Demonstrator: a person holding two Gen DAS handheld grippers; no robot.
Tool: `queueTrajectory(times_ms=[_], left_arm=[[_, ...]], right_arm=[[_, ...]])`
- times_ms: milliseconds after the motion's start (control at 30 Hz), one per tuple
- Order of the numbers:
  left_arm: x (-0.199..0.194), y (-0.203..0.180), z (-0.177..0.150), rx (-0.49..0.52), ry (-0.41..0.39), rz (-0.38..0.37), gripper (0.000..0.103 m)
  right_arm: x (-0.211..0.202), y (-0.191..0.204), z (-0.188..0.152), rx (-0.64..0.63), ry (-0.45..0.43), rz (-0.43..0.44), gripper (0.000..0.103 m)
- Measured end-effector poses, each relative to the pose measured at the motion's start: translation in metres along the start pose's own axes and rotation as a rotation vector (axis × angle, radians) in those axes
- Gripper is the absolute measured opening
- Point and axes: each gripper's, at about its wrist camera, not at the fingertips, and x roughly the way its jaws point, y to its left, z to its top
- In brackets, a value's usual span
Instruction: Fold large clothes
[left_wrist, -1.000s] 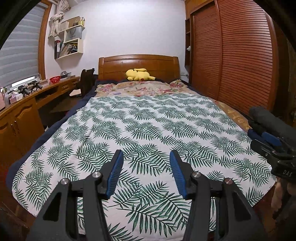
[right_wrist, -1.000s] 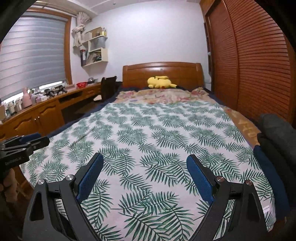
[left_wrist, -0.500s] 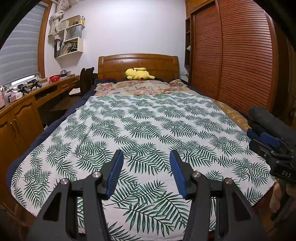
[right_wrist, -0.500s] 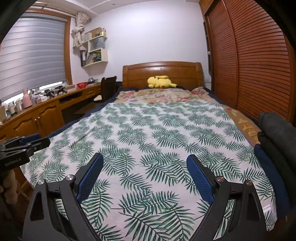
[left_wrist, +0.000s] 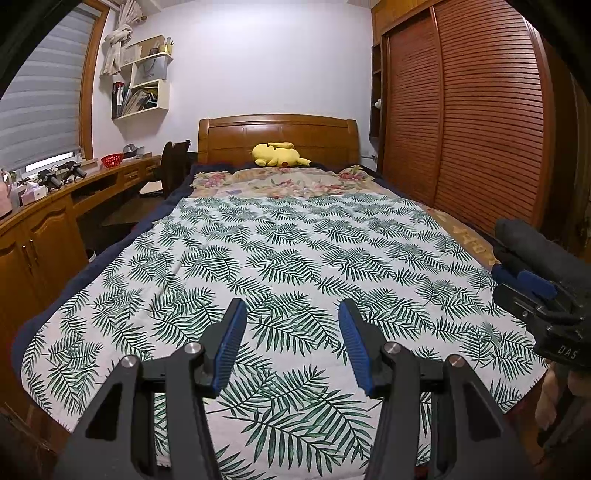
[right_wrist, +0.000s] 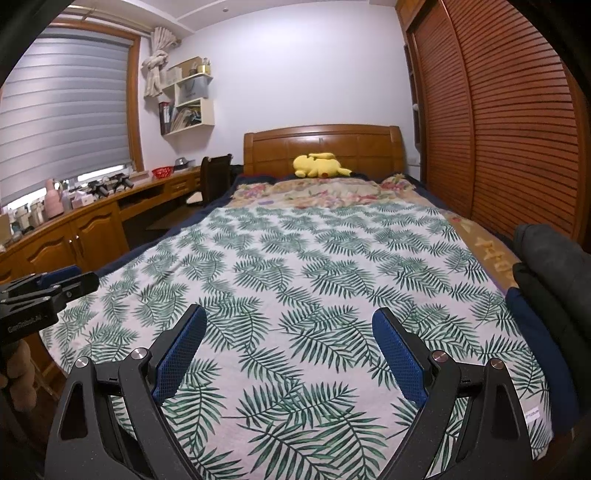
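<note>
One readable mark: "DAS" on right gripper (left_wrist: 532, 291) body.

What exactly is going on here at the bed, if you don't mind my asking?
A person stands at the foot of the bed, holding tongs in each hand. The left tongs and right tongs both hover open and empty above the leaf-print sheet, which lies spread flat. No fold has begun. Dark folded clothes are stacked at the right edge, and a yellow plush toy lies by the headboard.

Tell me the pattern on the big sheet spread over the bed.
Green palm-frond leaves on a white ground; the sheet shows best in the right wrist view.
</note>
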Motion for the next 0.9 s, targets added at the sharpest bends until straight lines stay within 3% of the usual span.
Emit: queueTrajectory(times_ms=[900], left_arm=[[-0.0008,0.0031,-0.0005,-0.011,-0.001,0.011,0.051]], right_arm=[[-0.0007,0.0040,0.0036,0.004,-0.008,-0.003,0.093]])
